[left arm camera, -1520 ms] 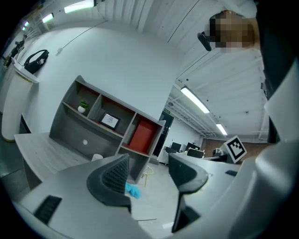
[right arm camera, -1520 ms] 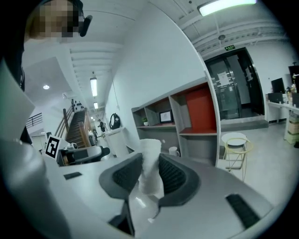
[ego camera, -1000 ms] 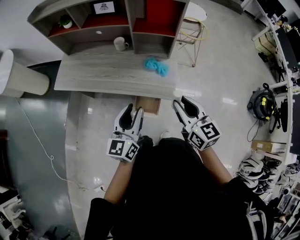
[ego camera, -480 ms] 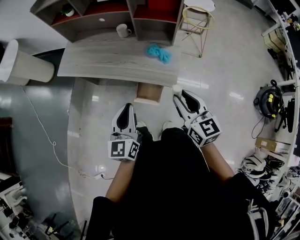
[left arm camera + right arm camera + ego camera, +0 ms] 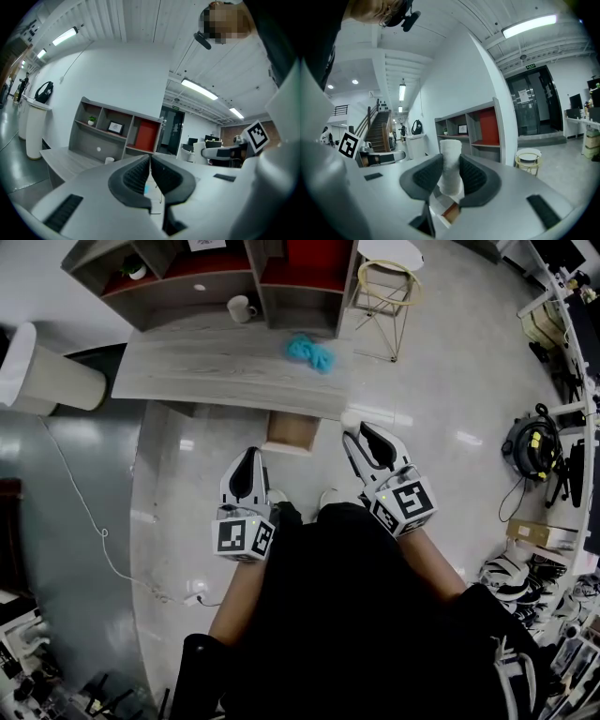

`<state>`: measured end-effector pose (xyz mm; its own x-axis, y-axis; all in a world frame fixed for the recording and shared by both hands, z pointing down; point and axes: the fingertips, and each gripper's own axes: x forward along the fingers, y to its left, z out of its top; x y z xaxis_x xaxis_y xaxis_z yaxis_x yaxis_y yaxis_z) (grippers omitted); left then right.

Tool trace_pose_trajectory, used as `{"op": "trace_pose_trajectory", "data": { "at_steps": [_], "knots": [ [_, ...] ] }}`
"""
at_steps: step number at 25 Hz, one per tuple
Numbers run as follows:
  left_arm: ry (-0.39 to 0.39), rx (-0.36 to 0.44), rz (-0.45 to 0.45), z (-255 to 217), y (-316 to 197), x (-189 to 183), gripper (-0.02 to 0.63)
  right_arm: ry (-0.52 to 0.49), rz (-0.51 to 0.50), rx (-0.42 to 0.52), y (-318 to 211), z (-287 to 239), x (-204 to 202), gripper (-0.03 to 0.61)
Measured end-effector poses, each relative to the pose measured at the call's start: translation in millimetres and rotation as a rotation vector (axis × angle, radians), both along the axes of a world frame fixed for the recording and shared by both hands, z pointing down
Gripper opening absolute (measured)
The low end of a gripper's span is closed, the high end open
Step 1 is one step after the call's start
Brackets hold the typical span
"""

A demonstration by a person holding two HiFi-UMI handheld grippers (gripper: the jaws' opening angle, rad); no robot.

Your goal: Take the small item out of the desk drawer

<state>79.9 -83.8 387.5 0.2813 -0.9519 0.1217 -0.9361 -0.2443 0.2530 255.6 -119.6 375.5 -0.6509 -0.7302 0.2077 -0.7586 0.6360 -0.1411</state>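
Pinching the item (image 5: 450, 157), a small white roll upright between its pads, the right gripper (image 5: 359, 439) hangs just short of the desk (image 5: 206, 371). Beside it, the left gripper (image 5: 251, 457) is pressed together on nothing. Under the desk edge, between the two grippers, the drawer (image 5: 291, 432) stands pulled out. To my eye the item is out and clear of the drawer. What may be left is setting it down somewhere, and perhaps pushing the drawer in.

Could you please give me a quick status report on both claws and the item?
Left claw shut, empty. Right claw shut on small white item, outside drawer. Drawer open below desk edge. Nothing blocking seen.
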Motion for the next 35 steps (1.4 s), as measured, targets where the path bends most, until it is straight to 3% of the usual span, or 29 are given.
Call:
{"op": "trace_pose_trajectory", "data": {
  "at_steps": [22, 35],
  "knots": [
    [0.000, 0.008, 0.056, 2.1, -31.2, 24.1, 0.020, 0.045, 0.025, 0.058, -18.8, -0.2, 16.1, 0.112],
    [0.018, -0.006, 0.144, 6.4, -51.9, 2.9, 0.018, 0.050, 0.112, 0.039, -34.7, 1.7, -2.6, 0.110]
  ]
}}
